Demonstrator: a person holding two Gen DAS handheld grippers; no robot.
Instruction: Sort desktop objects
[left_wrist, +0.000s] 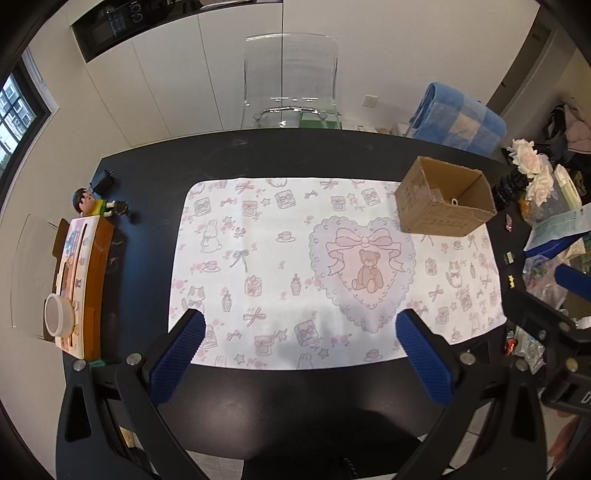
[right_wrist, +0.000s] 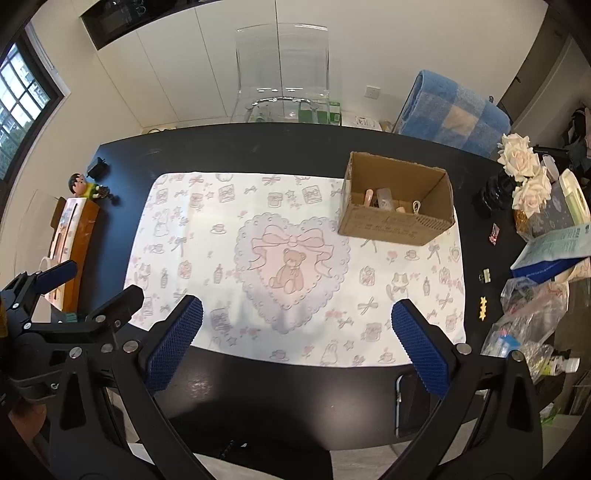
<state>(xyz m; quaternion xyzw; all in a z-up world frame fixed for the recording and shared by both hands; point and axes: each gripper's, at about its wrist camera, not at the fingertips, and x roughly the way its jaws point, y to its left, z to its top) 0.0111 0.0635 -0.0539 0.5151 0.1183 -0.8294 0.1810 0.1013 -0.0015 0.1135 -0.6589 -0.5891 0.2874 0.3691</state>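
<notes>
While both pairs of blue-padded jaws stand wide apart with nothing between them, the left gripper (left_wrist: 301, 332) and the right gripper (right_wrist: 295, 319) hover over the near edge of the printed mat (left_wrist: 280, 258), which lies bare of loose items. The cardboard box (right_wrist: 397, 199) sits on the mat's far right corner, well apart from either gripper and beyond the right-hand finger in both views. From the right wrist, its open top shows several small items inside: something pinkish, a clear piece and a small white loop; what they are is too small to tell. From the left wrist, the box's near wall hides nearly all of this.

On the dark table (left_wrist: 155, 173) left of the mat, a small figurine (left_wrist: 90, 203) stands behind a tissue box (left_wrist: 83, 280) carrying a round white lid or tub. Along the right edge, white roses (right_wrist: 521, 162), packets and clear bags are crowded and distorted by the lens, and hard to make out. A phone (right_wrist: 408, 404) near the right wrist is partly hidden by the right finger.
</notes>
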